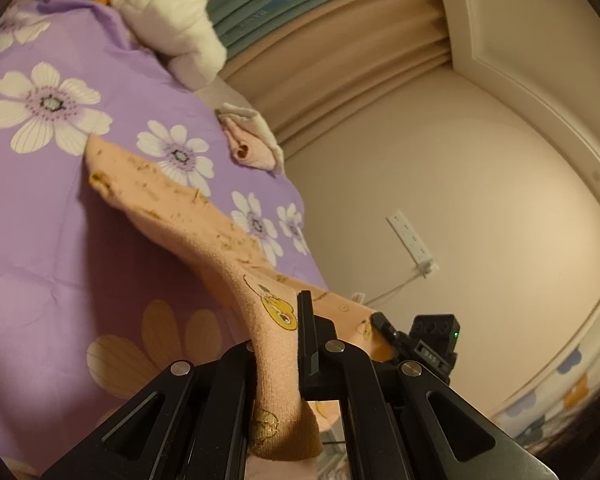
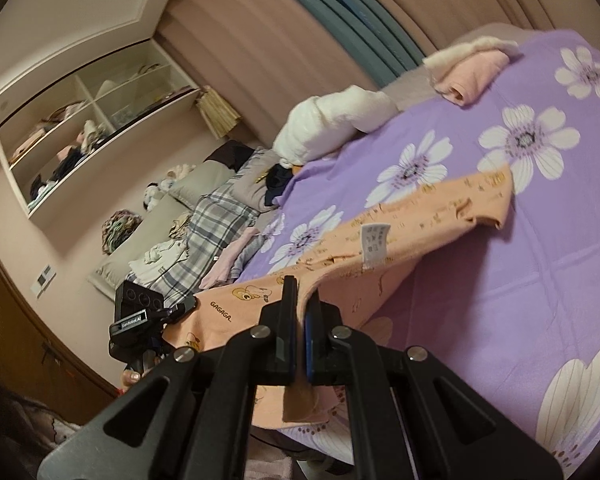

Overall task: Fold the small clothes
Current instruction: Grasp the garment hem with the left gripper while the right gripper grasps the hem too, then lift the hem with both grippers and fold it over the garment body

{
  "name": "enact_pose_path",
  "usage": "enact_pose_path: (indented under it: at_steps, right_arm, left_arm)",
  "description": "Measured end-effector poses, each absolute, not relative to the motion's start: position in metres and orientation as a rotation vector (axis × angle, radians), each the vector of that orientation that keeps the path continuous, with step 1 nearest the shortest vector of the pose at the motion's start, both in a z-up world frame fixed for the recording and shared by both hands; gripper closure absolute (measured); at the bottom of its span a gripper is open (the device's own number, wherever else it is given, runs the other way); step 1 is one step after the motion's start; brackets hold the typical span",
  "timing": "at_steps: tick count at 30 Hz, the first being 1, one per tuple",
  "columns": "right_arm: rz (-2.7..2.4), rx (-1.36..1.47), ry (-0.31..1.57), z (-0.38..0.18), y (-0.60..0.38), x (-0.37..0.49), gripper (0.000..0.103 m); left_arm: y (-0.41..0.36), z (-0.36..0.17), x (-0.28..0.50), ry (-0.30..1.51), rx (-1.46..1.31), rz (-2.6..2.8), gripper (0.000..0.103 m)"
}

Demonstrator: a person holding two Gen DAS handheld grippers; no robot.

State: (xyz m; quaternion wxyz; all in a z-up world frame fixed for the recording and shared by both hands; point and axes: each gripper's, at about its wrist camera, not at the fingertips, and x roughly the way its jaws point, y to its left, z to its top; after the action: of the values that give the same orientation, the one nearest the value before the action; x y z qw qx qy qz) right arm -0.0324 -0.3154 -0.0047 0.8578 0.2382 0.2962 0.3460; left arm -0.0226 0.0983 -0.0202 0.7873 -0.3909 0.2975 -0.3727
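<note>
So we've got this little peach garment (image 2: pixel 416 220) with cartoon prints, and honestly it's about as easy as fabric gets: thin soft knit, super light, sags wherever it isn't held. Not fragile, not slippery, but it bunches and droops, so we'd say edges and corners are the spots to grab, never the middle.

Using the purple flowered bedsheet (image 2: pixel 520 300) as our reference: the near end of the garment is lifted off the sheet, stretched between our two grippers, while the far end with the white care label (image 2: pixel 374 246) trails down and rests on the sheet.

The left gripper (image 1: pixel 278 360) has its fingers pinched tight on one near edge, cloth running up between them and a bit hanging out behind. The right gripper (image 2: pixel 300 340) is clamped the same way on the other near edge, a small flap poking out below the fingers.
</note>
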Motion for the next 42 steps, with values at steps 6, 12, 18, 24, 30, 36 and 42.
enact_pose_path:
  at_steps: [6,12,18,24,30,36,42]
  right_arm:
    - [0.750,0.441,0.584,0.010,-0.314,-0.049,0.099]
    - [0.721,0.468,0.619,-0.002,-0.322,-0.039,0.099]
    - [0.698,0.577,0.663,-0.012,-0.330,-0.004,0.098]
    - [0.582,0.700,0.774,-0.032,-0.337,0.058,0.098]
    - [0.444,0.825,0.886,-0.072,-0.349,0.131,0.098]
    - [0.333,0.924,0.982,-0.108,-0.356,0.188,0.097]
    - [0.226,1.069,1.073,-0.139,-0.370,0.228,0.095]
  left_arm:
    - [0.099,-0.009,-0.033,0.650,-0.799,-0.808,0.103]
    - [0.102,-0.021,-0.017,0.701,-0.836,-0.775,0.103]
    - [0.103,-0.036,0.025,0.780,-0.885,-0.738,0.103]
    - [0.114,-0.062,0.090,0.866,-0.972,-0.653,0.103]
    - [0.121,-0.095,0.153,0.939,-1.038,-0.567,0.103]
    - [0.120,-0.129,0.204,1.037,-1.099,-0.483,0.103]
    - [0.127,-0.152,0.239,1.129,-1.177,-0.393,0.103]
